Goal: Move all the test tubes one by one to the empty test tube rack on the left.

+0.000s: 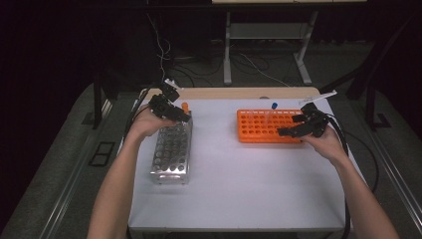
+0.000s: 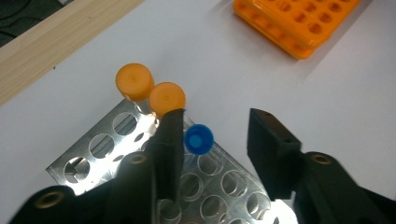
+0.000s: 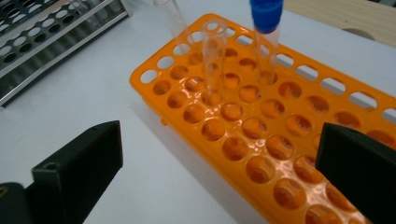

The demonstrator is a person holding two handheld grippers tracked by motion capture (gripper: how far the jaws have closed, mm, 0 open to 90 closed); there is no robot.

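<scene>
Steel rack (image 2: 140, 154), perforated, taken as the reference piece on a white table (image 1: 239, 174). At its far corner stand two orange-capped tubes (image 2: 150, 90), side by side and touching; one hole nearer in sits a blue-capped tube (image 2: 199, 139). The left gripper (image 2: 212, 140) hangs directly over this corner, jaws spread, the blue cap between them and close against one jaw, though whether that jaw actually touches it is hard to tell from this angle. Well to the right of the steel rack lies an orange rack (image 3: 280, 116) holding a second blue-capped tube (image 3: 266, 32) and two uncapped clear tubes (image 3: 212, 56); the right gripper (image 3: 219, 163) waits at its near edge, jaws wide apart and holding nothing. Step judged in hand: taking hold of the blue-capped tube in the steel rack. Next move calls for centring the cap, closing squarely below it, then lifting straight up clear of the orange caps.
</scene>
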